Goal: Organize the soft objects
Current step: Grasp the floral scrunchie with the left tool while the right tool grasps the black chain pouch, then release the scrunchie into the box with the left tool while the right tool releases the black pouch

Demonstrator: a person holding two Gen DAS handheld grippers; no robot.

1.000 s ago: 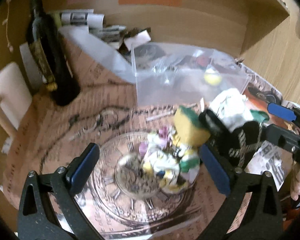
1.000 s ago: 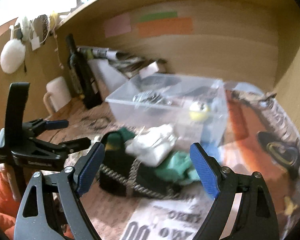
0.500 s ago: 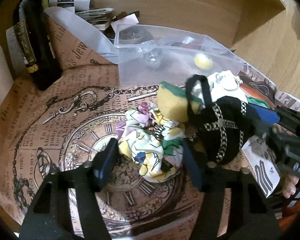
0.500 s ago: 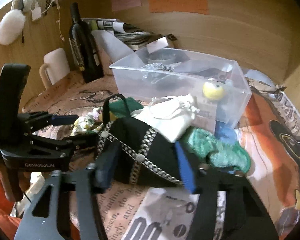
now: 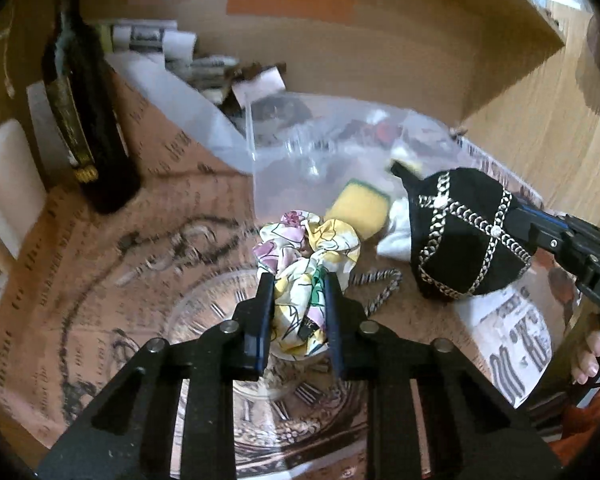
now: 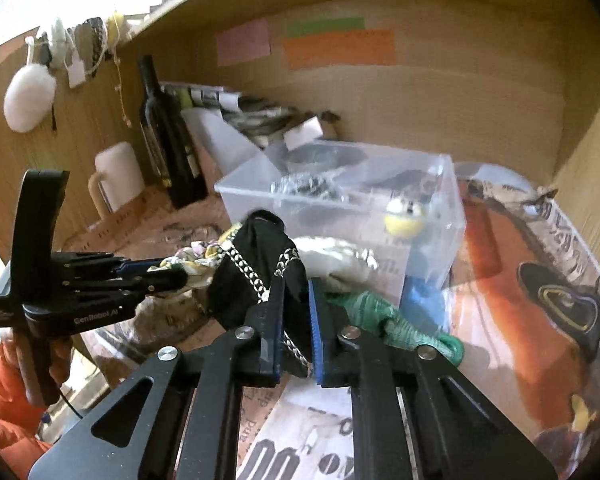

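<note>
Table (image 5: 148,208), covered in printed paper with a clock-face design, its near edge hidden behind the gripper frames. Clear bin (image 6: 428,208) near the back wall; its blurred contents are hard to make out apart from a yellow ball (image 6: 400,222) against the front wall and dark, glinting items further in. Dark bottle (image 5: 84,120) and white mug (image 6: 118,178) at the table's left, the mug cut off by the frame edge in the left wrist view. Black pouch (image 5: 470,240) with silver chain trim, pinched between the closed fingers of the right gripper (image 6: 296,330) and held clear of the table just in front of the bin. Floral cloth (image 5: 308,256), bunched, clamped between the fingers of the left gripper (image 5: 298,316) over the clock design. Yellow sponge (image 5: 358,210) with green top, touching the bin's front wall. White cloth (image 6: 336,258) and green cloth (image 6: 384,316), both partly hidden behind the pouch and right gripper.
</note>
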